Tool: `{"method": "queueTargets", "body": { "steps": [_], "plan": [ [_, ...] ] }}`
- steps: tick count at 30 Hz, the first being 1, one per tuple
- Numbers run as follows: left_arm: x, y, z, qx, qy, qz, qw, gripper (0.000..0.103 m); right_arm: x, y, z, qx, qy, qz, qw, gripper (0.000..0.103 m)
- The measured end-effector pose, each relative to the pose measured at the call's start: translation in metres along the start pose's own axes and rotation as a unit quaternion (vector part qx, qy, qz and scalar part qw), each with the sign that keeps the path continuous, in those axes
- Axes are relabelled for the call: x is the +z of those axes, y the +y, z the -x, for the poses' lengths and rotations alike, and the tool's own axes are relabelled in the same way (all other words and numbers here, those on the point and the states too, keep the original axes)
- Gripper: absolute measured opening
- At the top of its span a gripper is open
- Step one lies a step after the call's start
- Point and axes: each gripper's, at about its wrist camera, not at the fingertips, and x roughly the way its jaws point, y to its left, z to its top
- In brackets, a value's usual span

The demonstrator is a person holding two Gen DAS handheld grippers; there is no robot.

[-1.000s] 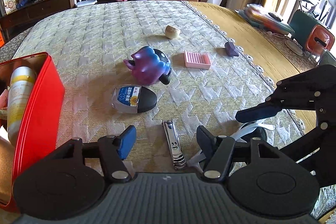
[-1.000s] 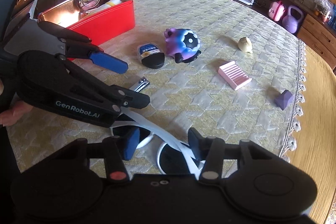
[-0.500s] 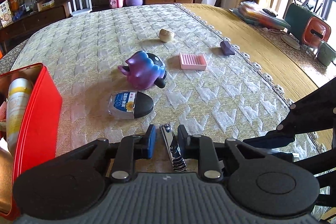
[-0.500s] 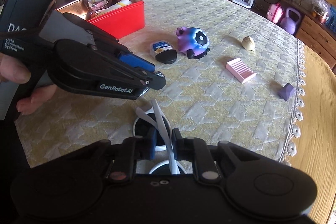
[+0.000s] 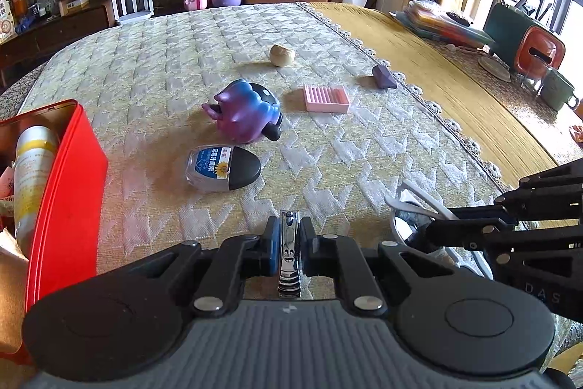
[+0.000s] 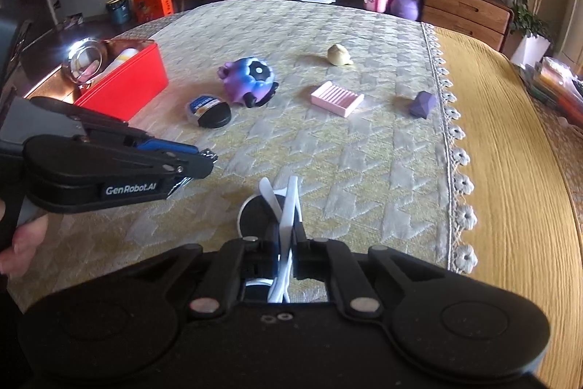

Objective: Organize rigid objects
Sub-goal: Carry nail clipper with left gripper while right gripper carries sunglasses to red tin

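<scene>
My left gripper [image 5: 289,239] is shut on a silver nail clipper [image 5: 289,254] and holds it just above the quilted cloth. It also shows in the right wrist view [image 6: 204,159]. My right gripper [image 6: 286,243] is shut on white-framed sunglasses [image 6: 288,206], raised off the cloth; they also show in the left wrist view [image 5: 411,210]. A red tin box [image 5: 69,192] stands at the left, with a yellow-white bottle [image 5: 31,170] inside. It also shows in the right wrist view [image 6: 127,86].
On the cloth lie a clear bottle with a black cap [image 5: 222,168], a purple toy [image 5: 246,112], a pink ridged soap dish [image 5: 326,99], a beige lump [image 5: 281,55] and a small purple block [image 5: 383,76]. The lace cloth edge [image 6: 455,148] runs along the right.
Both grippers have closed: the left on the nail clipper, the right on the sunglasses. Both objects have then been lifted a little off the cloth.
</scene>
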Motion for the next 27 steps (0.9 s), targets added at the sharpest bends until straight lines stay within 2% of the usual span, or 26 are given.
{"method": "queueTargets", "body": {
  "steps": [3, 11, 27],
  "plan": [
    [-0.003, 0.004, 0.006, -0.001, 0.000, 0.006, 1.0000, 0.011, -0.001, -0.001, 0.004, 0.001, -0.003, -0.029, 1.000, 0.006],
    [-0.007, 0.019, 0.032, -0.008, -0.006, 0.032, 0.9994, 0.011, 0.003, 0.011, 0.025, 0.000, -0.018, -0.060, 0.998, 0.006],
    [-0.010, 0.051, 0.091, -0.015, -0.058, 0.052, 0.9968, 0.010, 0.024, 0.063, 0.057, -0.009, -0.054, -0.044, 0.998, 0.006]
  ]
}}
